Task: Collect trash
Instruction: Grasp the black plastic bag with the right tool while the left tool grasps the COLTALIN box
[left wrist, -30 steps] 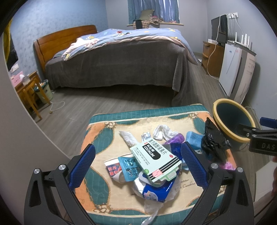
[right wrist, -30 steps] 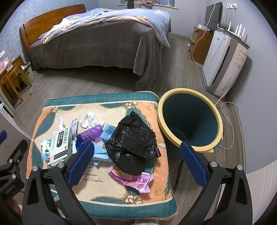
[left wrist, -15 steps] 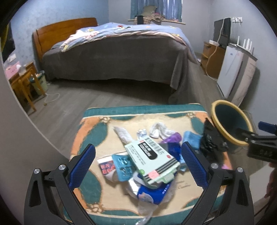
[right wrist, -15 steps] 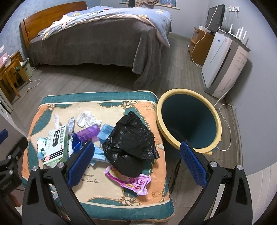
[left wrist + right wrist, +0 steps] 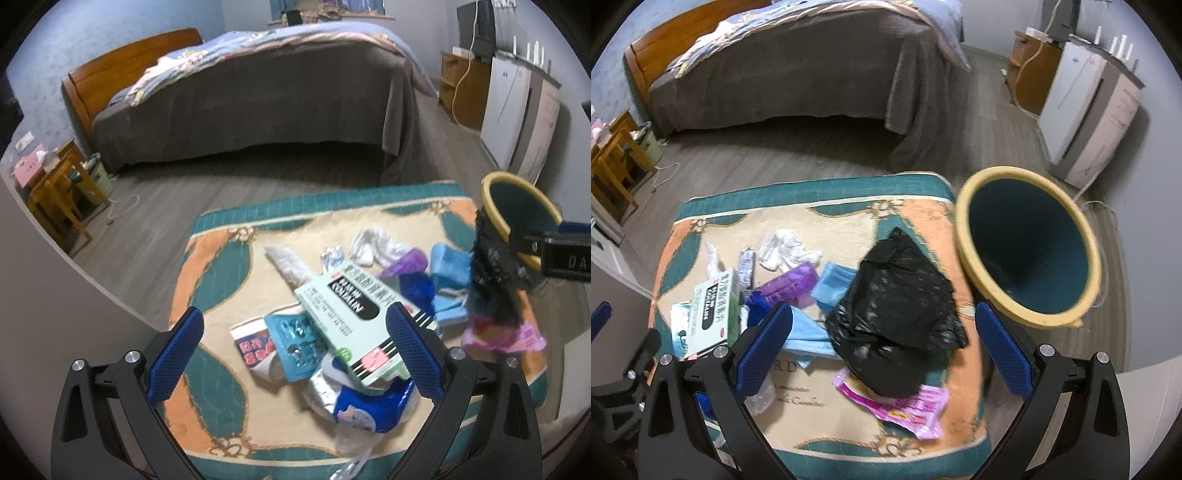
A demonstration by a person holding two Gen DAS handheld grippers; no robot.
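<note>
1. Trash is lying heaped on a patterned cushion (image 5: 701, 229) at the frame's centre: a black plastic bag (image 5: 897, 295), a pink wrapper (image 5: 916, 406), a medicine box (image 5: 351, 317).
2. A yellow-rimmed bin (image 5: 1027, 254) is standing just right of the cushion.
3. The left hand-held gripper (image 5: 295, 350) is hovering wide open over the box, gripping nothing.
4. The right hand-held gripper (image 5: 882, 347) is gaping empty above the bag.

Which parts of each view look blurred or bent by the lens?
Left wrist view: the black bag and pink wrapper at right smear with motion blur; the bed bows. Right wrist view: the bin rim streaks slightly; the room curves toward dark corners.
</note>
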